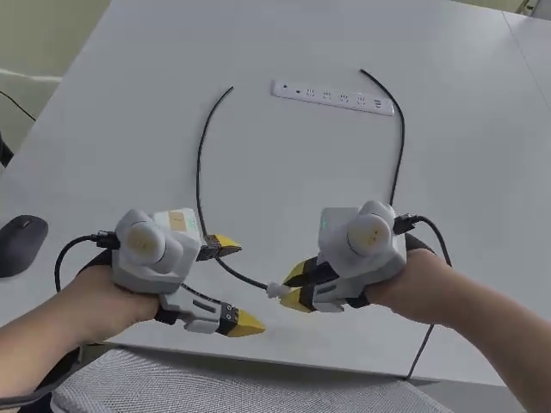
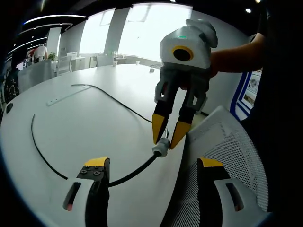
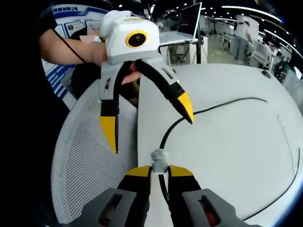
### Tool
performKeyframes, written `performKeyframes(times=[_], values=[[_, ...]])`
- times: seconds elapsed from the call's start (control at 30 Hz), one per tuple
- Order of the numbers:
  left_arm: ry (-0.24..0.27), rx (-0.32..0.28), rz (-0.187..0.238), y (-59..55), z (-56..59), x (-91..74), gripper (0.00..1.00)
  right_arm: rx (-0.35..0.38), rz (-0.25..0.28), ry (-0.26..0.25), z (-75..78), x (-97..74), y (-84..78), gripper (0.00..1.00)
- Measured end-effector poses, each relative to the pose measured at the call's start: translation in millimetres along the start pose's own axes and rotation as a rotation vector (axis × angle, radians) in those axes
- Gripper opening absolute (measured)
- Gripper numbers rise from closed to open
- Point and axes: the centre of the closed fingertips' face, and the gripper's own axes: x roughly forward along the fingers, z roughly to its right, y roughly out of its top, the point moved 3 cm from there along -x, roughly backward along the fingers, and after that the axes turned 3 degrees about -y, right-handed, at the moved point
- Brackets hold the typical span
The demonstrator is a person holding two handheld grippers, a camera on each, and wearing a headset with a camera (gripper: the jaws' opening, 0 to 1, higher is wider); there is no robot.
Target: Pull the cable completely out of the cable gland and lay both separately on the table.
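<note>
Lower centre of head view: right gripper (image 1: 291,288) clenched on gland (image 1: 276,291), cable (image 1: 199,163) threaded through, trailing up table (image 1: 448,129). Lower left: left gripper (image 1: 243,286) spread wide, holding nothing.

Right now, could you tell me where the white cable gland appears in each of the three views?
Head view: cable gland lower centre, at the right gripper's jaws.
Left gripper view: gland at centre, between the right gripper's jaws.
Right gripper view: gland lower centre, just past its own jaws.
Shared landmark: the black cable leading from the gland.
</note>
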Motion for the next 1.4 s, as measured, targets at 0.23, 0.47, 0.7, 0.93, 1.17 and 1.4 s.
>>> performKeyframes(times=[0.23,0.47,0.7,0.93,1.17,1.4], values=[[-0.024,0.013,0.014,5.3,3.3,5.1,0.69,-0.035,-0.006,0.003,-2.3,-4.0,3.9,0.07],[-0.061,0.005,0.040,9.0,6.7,6.6,0.57,-0.072,0.004,0.009,-2.8,-12.6,10.8,0.07],[-0.082,0.002,0.057,10.6,6.3,9.8,0.50,-0.123,-0.006,0.022,-4.0,-12.7,9.7,0.07],[-0.106,0.014,0.065,12.8,7.3,13.0,0.41,-0.147,-0.008,0.025,-2.2,-11.8,8.7,0.07],[-0.132,0.020,0.057,13.0,6.5,16.0,0.29,-0.188,-0.006,0.025,-1.1,-10.9,8.7,0.08],[-0.153,0.021,0.060,14.4,8.5,17.4,0.22,-0.230,-0.006,0.025,0.0,-10.9,7.5,0.07]])
